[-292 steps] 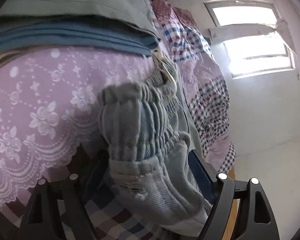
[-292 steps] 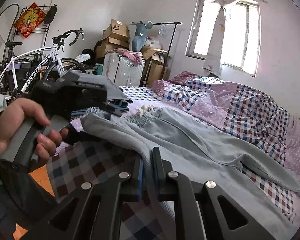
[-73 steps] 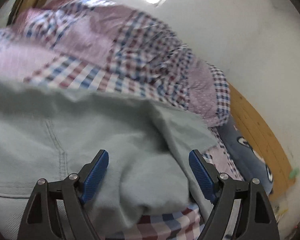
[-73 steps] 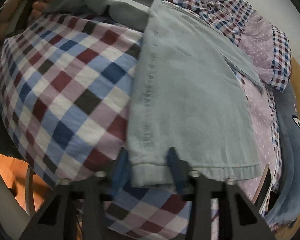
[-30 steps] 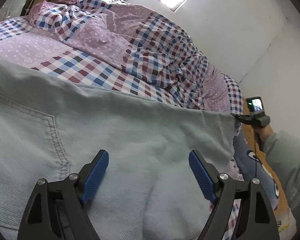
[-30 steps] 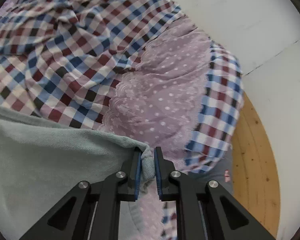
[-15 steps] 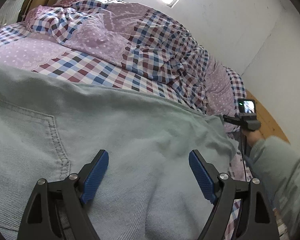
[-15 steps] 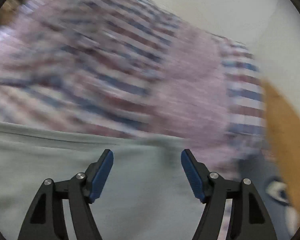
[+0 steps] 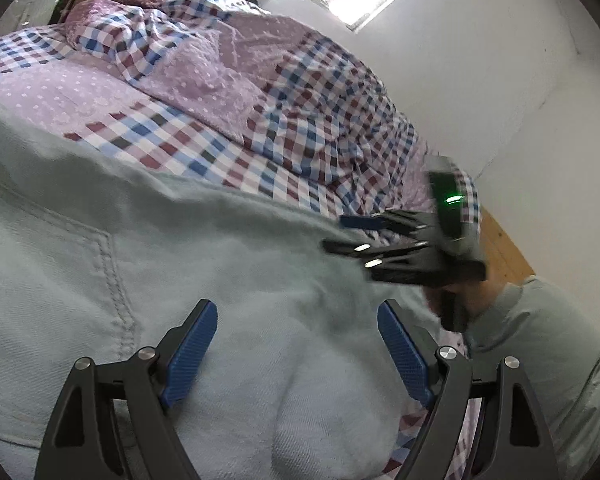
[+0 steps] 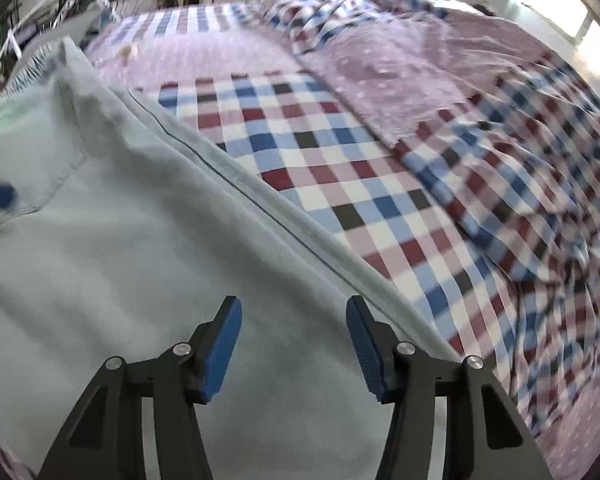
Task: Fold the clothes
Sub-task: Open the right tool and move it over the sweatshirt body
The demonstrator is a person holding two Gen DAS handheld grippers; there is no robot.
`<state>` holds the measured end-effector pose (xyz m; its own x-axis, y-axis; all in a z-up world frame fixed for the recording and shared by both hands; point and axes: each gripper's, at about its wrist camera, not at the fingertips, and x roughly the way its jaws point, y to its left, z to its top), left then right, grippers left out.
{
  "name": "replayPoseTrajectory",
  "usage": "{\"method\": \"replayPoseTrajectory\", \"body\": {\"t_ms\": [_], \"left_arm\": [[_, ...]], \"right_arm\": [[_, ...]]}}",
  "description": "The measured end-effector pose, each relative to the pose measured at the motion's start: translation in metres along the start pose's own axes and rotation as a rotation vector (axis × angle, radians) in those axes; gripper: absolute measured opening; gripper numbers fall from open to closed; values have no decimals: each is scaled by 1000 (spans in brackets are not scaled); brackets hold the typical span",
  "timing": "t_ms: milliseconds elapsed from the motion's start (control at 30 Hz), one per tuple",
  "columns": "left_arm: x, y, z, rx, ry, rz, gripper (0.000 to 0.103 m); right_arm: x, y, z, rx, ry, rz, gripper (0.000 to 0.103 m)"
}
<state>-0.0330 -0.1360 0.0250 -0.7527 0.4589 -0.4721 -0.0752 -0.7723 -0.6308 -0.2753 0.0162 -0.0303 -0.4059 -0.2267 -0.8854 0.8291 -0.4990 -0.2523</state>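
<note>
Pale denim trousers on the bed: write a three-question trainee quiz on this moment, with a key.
1. True or false: the left gripper is clamped on the pale denim trousers.
2. The checked bedding lies: A) over the trousers B) under them C) on the floor
3. Fill in: the right gripper stands ___.

Key: 1 false, its jaws are apart; 2 B; 3 open.

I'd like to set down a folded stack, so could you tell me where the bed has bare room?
Free: the flat checked sheet between the jeans edge and the rumpled quilt. Crowded: the near side, covered by the jeans, and the far side under the bunched quilt.
</note>
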Motion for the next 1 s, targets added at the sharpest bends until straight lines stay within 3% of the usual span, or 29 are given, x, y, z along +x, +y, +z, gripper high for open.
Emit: {"method": "replayPoseTrajectory", "body": {"t_ms": [133,200,233,300,333,600,800,900,933,967,1000], "left_arm": [[-19,-1,19,64,-79,43,86],[-23,8,29,57,-95,98,86],[-23,19,31,0,-86,93,86],[-20,45,33,-134,-63,70,86],[-18,54,34,-178,-48,74,85],[-38,47,39,-133,-134,62,85],[-30,53,40,-157,-95,87,85],[-25,53,38,-153,-71,108,85],[-22,53,37,-149,-61,113,85],[-21,52,37,-147,-51,115,85],[-20,51,36,-145,-42,115,85]], "right_arm": [[20,-1,7,-29,60,-4,57],[25,-1,7,-41,67,-11,43],[26,-1,7,-49,68,-19,26],[24,0,8,-63,61,-45,1],[16,0,11,-71,45,-73,0],[-24,-9,35,-86,-51,-256,0],[56,-6,42,-20,81,-332,1],[62,1,40,26,79,-386,3],[59,1,39,56,71,-401,12],[50,-3,38,100,62,-411,28],[39,-6,35,146,47,-414,35]]}}
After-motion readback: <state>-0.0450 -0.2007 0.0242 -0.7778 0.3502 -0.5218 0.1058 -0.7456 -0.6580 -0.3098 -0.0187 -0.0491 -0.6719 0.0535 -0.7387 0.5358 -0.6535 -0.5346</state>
